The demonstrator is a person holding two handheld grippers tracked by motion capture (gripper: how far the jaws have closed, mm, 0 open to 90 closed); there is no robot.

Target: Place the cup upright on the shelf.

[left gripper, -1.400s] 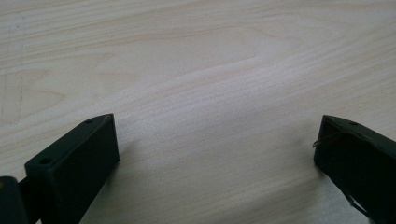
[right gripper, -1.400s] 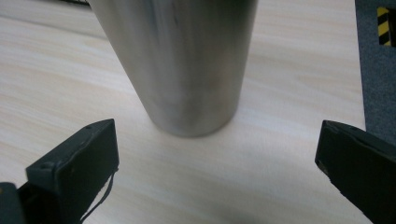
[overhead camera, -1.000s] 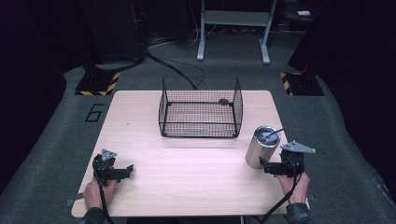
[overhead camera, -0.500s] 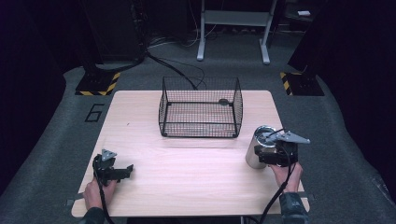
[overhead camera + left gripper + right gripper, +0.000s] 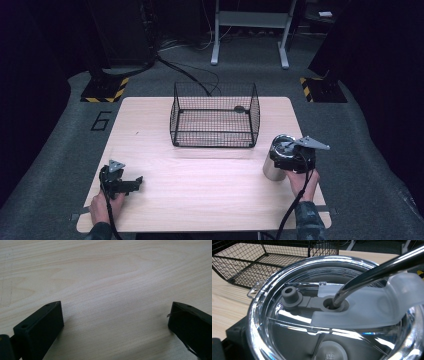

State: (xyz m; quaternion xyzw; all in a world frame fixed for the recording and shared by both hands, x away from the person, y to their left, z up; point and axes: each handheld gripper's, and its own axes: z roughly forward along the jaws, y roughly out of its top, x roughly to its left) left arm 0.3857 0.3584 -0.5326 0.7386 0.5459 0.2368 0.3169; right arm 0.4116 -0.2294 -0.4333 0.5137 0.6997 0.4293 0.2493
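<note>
A steel tumbler (image 5: 273, 169) with a clear lid (image 5: 287, 327) and a metal straw (image 5: 374, 270) stands upright at the table's right side. My right gripper (image 5: 286, 158) is at the tumbler's top, its jaws on either side of the lid. One black finger (image 5: 235, 336) lies against the tumbler's wall; the other is hidden, so I cannot see whether the grip is closed. My left gripper (image 5: 136, 182) rests low over the front left of the table, open, with bare wood between its jaws (image 5: 116, 315).
A black wire basket (image 5: 215, 141) stands at the back middle of the wooden table (image 5: 200, 200), also seen beyond the tumbler (image 5: 249, 267). A small dark object (image 5: 239, 108) lies in its far right corner. Dark floor surrounds the table.
My right gripper moved left and forward from beside the tumbler until its jaws straddle the tumbler's top. The left gripper has stayed where it was.
</note>
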